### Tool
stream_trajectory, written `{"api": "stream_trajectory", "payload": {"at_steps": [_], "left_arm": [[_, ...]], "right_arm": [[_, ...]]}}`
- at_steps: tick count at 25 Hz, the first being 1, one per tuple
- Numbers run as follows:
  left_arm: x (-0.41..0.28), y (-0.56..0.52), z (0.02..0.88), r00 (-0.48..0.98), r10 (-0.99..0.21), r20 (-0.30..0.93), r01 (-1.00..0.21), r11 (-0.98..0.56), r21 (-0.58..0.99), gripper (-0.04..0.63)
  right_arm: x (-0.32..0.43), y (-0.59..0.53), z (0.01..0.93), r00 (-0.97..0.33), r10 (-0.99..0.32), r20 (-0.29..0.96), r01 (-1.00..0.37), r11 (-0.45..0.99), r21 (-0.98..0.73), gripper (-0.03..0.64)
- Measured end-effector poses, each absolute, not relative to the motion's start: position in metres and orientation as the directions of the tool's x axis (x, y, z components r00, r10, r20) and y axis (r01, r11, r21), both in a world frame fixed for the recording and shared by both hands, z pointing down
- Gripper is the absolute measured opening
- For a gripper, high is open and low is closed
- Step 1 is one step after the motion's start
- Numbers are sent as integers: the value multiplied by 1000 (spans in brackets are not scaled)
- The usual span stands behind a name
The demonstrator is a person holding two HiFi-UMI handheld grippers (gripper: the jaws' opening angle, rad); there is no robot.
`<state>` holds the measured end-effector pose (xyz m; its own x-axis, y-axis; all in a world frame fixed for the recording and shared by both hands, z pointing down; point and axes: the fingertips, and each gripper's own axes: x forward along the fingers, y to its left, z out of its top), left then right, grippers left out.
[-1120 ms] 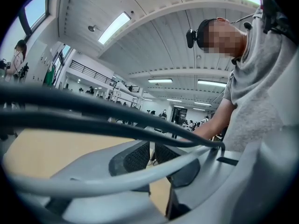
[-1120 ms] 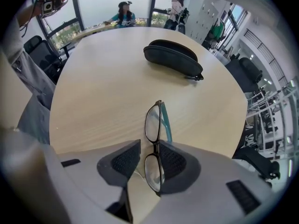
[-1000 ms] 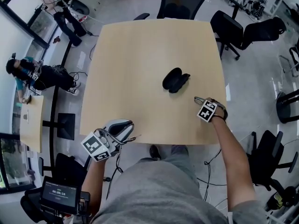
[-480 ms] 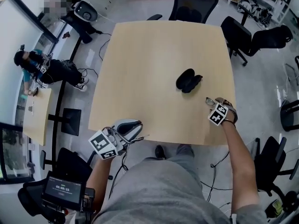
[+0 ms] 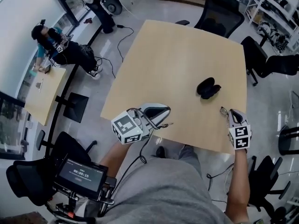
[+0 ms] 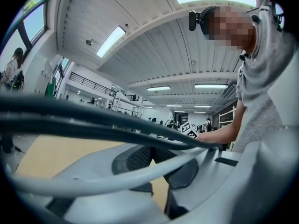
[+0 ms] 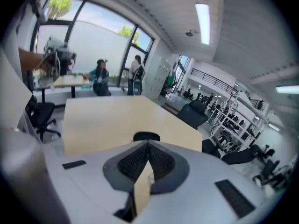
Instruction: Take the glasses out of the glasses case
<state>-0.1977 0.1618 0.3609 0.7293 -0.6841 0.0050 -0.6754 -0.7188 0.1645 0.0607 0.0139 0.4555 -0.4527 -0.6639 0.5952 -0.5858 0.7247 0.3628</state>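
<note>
Pull right gripper (image 5: 232,117) back clear of glasses (image 5: 224,110) lying on desk (image 5: 177,64) just off its tip near the edge, without sweeping them off; note jaws as just closed, pressed together on nothing. Same for left gripper (image 5: 163,110): just closed, empty, well apart from both items. Log glasses case (image 5: 208,87), further ahead of right gripper, as open and looking empty.

The person wears a grey short-sleeved shirt (image 5: 163,190). The left gripper (image 5: 164,112) and the right gripper (image 5: 233,118) have smooth, pale grey shells, and each bears a cube (image 5: 127,126) with black-and-white square markers. Black cables (image 6: 70,111) loop across the left one. The jaws carry dark, dimpled pads (image 7: 133,164).
</note>
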Motion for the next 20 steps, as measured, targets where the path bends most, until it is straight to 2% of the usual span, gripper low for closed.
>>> {"api": "stream_trajectory", "payload": {"at_steps": [4, 9, 15, 20], "left_arm": [[-193, 161, 335, 736, -676, -25, -667, -731, 141, 6], [-181, 162, 307, 743, -669, -18, -666, -741, 83, 6], [-171, 175, 279, 756, -653, -41, -651, -757, 54, 6], [-139, 193, 272, 760, -649, -39, -648, -761, 41, 6]], "right_arm": [[23, 68, 357, -674, -626, 391, -640, 760, 114, 8], [-2, 129, 265, -794, -578, 188, -580, 813, 47, 8], [-7, 176, 234, -809, -573, 135, -571, 819, 52, 8], [25, 212, 239, -806, -576, 137, -577, 816, 34, 8]]}}
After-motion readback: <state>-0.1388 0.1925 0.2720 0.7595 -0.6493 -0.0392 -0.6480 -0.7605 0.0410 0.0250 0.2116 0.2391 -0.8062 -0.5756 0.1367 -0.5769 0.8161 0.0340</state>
